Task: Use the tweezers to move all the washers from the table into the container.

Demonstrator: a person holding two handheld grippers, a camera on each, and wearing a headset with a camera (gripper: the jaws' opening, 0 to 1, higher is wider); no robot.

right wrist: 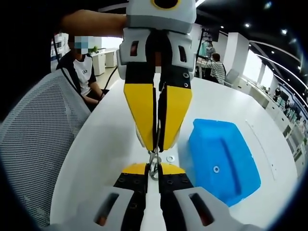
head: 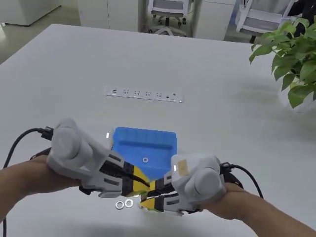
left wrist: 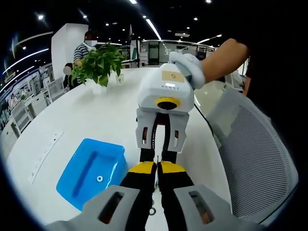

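Right gripper view: left gripper (right wrist: 156, 143) and right gripper (right wrist: 153, 176) tip to tip, both clenched on the tweezers (right wrist: 155, 161). Two washers (head: 124, 204) on table (head: 222, 123) just below the jaws; container (head: 163, 140) just beyond, third washer (head: 145, 160) inside. Risk: uneven squeeze twisting tweezers, flicking a washer away.

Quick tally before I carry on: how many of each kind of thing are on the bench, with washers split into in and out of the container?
Blue container: 1
Washers inside it: 1
Washers out on the table: 2 in plain sight
Tweezers: 1
Power strip: 1
Total: 6
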